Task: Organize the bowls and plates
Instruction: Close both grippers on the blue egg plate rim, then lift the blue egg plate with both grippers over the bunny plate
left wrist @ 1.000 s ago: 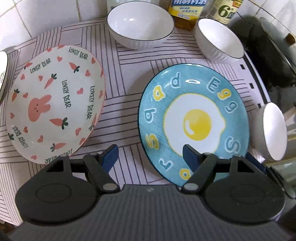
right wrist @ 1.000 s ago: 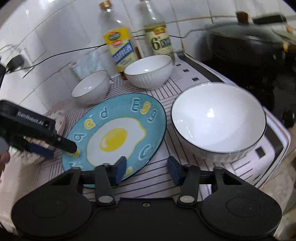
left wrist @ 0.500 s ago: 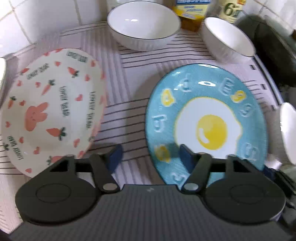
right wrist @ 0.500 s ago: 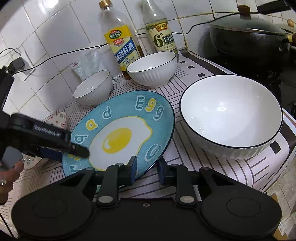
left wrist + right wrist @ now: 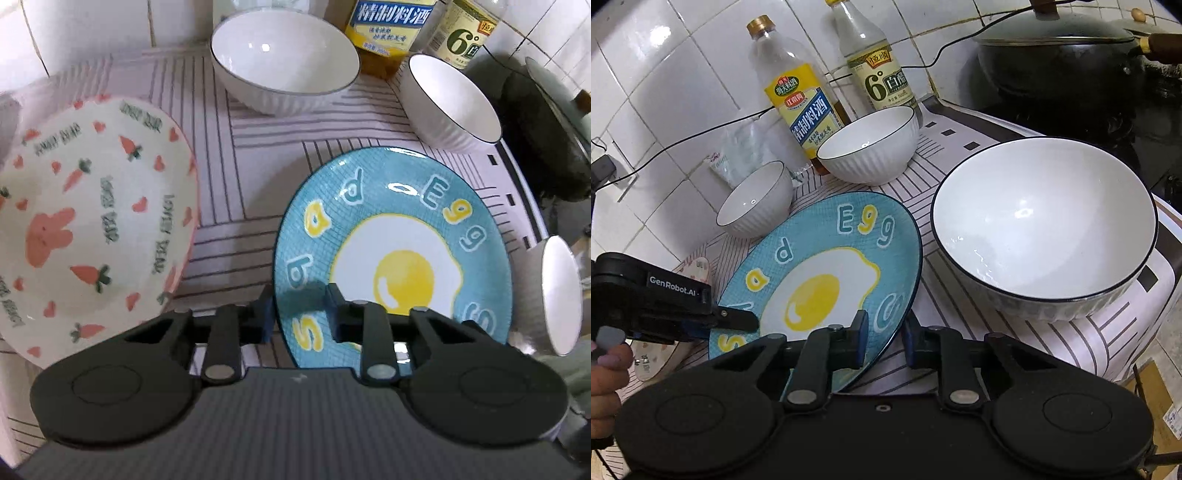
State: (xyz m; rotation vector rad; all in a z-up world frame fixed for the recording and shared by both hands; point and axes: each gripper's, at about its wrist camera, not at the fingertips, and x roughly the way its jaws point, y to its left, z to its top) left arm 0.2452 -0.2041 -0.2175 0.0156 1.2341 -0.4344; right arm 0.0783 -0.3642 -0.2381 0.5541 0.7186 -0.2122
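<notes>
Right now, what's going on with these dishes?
A person holds both grippers on the round blue plate with the fried-egg picture. The left gripper and right gripper have just been closing, each with the plate's rim between its fingers, on opposite edges. Three white ribbed bowls and the white bunny-and-carrot plate sit untouched on the striped mat.

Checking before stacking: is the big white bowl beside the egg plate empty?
Empty: the big white bowl shows only bare glazed white inside.

bunny plate [image 5: 96, 229]: blurred, left edge cropped | egg plate [image 5: 391, 254]: near rim behind claw
</notes>
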